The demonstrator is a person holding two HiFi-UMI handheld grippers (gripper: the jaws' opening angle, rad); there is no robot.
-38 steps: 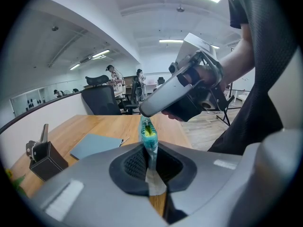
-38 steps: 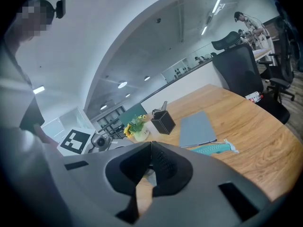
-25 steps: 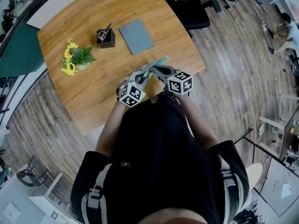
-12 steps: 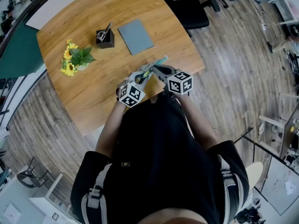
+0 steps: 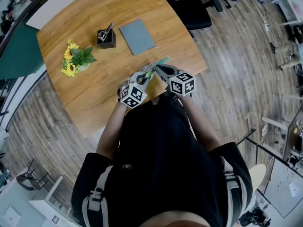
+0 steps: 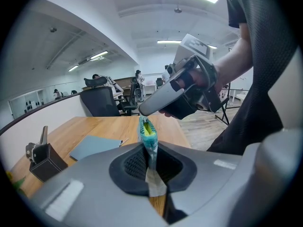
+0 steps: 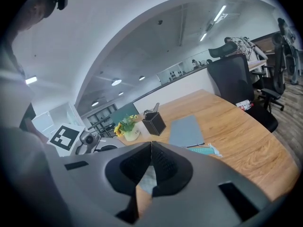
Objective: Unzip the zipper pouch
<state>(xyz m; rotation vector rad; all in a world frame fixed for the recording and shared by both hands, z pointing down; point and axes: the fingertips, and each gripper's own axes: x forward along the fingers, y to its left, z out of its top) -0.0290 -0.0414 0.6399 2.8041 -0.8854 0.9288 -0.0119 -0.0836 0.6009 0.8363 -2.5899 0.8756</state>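
The teal zipper pouch [image 5: 160, 64] hangs above the wooden table [image 5: 94, 93] near its front right edge, held between both grippers. My left gripper [image 6: 150, 148] is shut on the pouch [image 6: 147, 135], which stands edge-on with yellow-green showing along its top. My right gripper [image 6: 142, 111] meets the pouch's upper end from the right. In the right gripper view, the right gripper [image 7: 151, 145] is shut, with pale pouch fabric below the pads and the teal pouch end [image 7: 208, 149] beyond. Whether it pinches the zipper pull is hidden. In the head view, the left gripper [image 5: 146, 75] and right gripper [image 5: 156, 70] nearly touch.
A grey notebook [image 5: 137, 36] lies at mid-table, with a black pen holder [image 5: 107, 38] to its left. A small pot of sunflowers [image 5: 75, 59] stands at the left edge. A black office chair [image 5: 194, 8] sits beyond the far right corner. The person's torso presses against the table's front edge.
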